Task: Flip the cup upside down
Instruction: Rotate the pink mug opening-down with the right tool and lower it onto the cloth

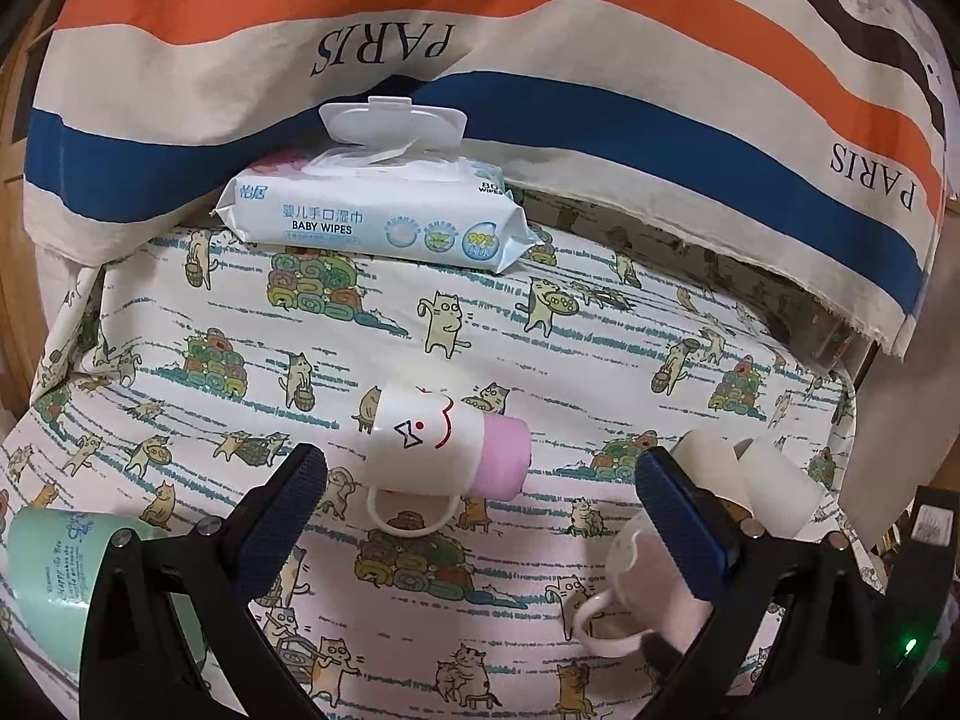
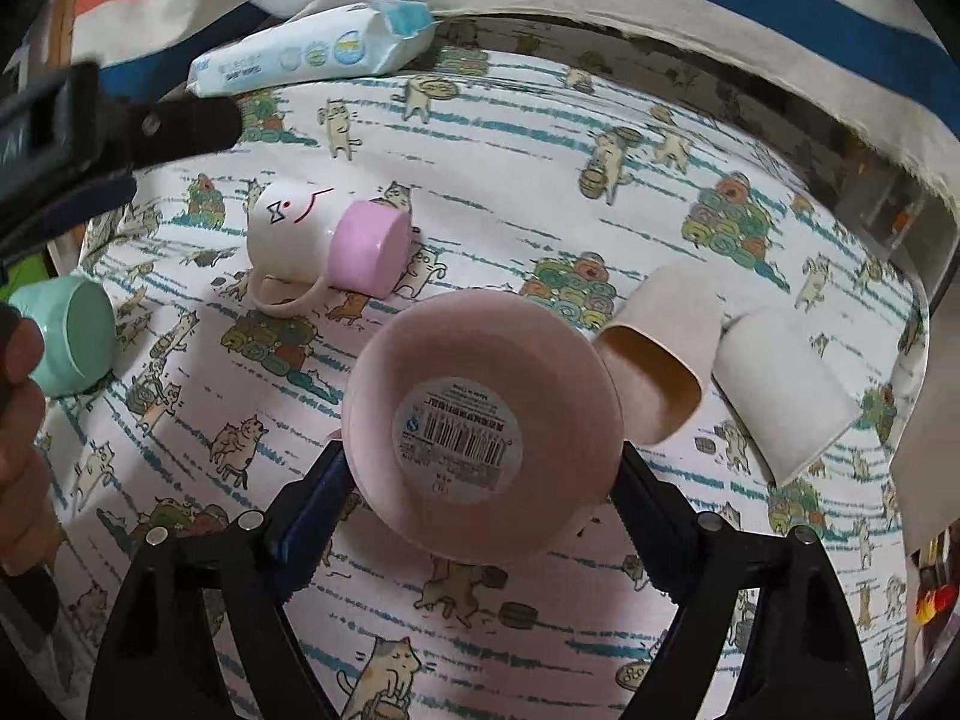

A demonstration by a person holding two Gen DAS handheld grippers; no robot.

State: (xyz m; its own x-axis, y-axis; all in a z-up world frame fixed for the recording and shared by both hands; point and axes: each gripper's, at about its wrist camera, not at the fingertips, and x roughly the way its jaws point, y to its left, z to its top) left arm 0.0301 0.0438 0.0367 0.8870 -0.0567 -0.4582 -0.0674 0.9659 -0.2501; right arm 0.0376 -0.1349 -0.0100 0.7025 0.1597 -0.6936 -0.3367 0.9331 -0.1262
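My right gripper (image 2: pixel 483 480) is shut on a pale pink cup (image 2: pixel 486 414), held above the table with its labelled base toward the camera. In the left wrist view that cup (image 1: pixel 624 600) shows blurred at lower right with its handle. A white and pink mug (image 1: pixel 447 450) with a drawn face lies on its side on the cat-print cloth, handle toward me; it also shows in the right wrist view (image 2: pixel 327 246). My left gripper (image 1: pixel 480 468) is open and empty, its fingers either side of and just short of that mug.
A mint green cup (image 2: pixel 66 333) lies on its side at the left. Two paper cups (image 2: pixel 660 354) (image 2: pixel 780 384) lie on their sides at the right. A baby wipes pack (image 1: pixel 378 210) rests at the back against a striped cloth (image 1: pixel 480 18).
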